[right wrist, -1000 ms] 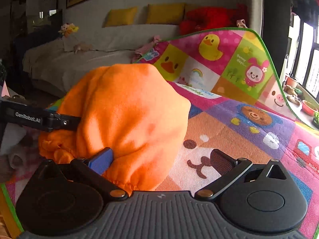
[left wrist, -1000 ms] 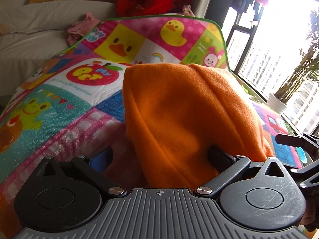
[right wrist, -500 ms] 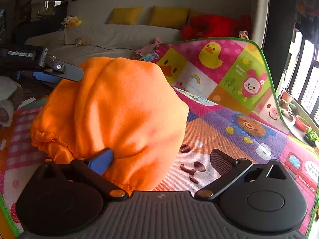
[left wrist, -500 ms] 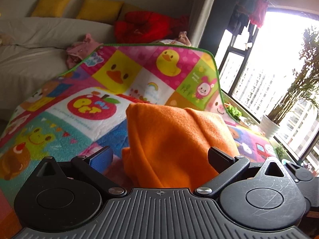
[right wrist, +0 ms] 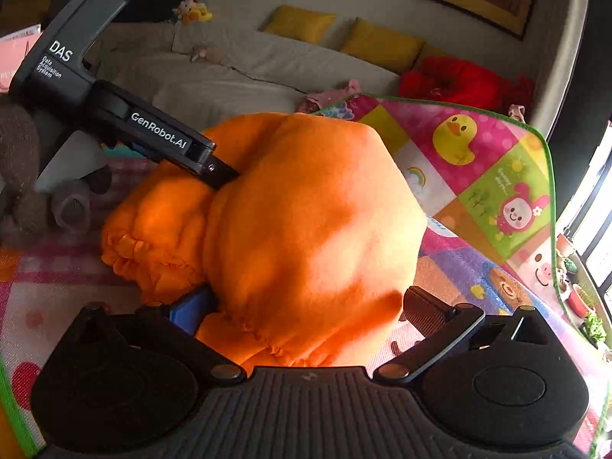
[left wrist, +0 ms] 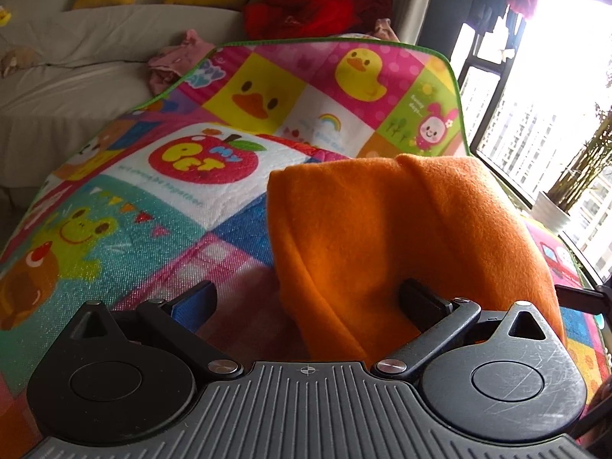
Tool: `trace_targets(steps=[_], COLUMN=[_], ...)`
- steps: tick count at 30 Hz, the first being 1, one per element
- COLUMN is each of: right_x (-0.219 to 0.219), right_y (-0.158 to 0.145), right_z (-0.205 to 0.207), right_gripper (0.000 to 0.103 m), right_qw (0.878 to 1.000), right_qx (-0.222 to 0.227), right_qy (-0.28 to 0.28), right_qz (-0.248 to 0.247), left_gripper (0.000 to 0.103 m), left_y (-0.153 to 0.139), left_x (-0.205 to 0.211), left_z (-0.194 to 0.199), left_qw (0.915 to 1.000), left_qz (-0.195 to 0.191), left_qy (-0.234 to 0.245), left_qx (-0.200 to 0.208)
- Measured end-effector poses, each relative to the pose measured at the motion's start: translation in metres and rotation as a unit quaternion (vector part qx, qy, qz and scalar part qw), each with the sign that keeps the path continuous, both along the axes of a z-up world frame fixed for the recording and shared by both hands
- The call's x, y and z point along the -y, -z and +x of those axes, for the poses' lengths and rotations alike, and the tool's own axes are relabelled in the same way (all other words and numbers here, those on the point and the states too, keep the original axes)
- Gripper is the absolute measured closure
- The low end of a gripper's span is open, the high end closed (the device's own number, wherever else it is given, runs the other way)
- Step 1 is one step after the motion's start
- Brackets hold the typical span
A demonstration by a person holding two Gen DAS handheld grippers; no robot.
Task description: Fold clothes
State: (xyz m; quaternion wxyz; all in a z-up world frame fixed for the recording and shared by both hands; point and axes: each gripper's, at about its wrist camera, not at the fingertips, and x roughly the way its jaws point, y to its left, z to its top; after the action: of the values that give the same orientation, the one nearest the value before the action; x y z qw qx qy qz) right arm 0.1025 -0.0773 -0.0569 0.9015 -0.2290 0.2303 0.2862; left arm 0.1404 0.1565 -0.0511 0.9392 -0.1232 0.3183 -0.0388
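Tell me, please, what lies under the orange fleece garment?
The orange fleece garment rests on the colourful cartoon play mat, which shows all round it: checked pink at the near left, animal squares to the right. Whatever lies beneath the bunched fleece itself is covered and cannot be seen.

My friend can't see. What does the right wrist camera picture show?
A puffy orange garment fills the middle, lying on a colourful cartoon play mat between the open fingers of the right gripper. The left gripper pokes into the cloth from the upper left, and a grey sofa with yellow cushions sits behind.
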Motion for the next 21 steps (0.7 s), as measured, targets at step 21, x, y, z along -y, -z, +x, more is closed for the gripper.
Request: trace_targets(steps=[21], right_x=[0.045], right_y=[-0.03], right_z=[0.089], right_gripper=[0.0], right_qw=[0.966], right_qx=[-0.102], right_qy=[0.188], right_qz=[0.148], left_gripper=[0.0], left_y=[0.014], left_x=[-0.012], left_z=[-0.009], left_qw=[0.999], left_qz=[-0.044], left_qy=[-0.004], left_qx=[0.008])
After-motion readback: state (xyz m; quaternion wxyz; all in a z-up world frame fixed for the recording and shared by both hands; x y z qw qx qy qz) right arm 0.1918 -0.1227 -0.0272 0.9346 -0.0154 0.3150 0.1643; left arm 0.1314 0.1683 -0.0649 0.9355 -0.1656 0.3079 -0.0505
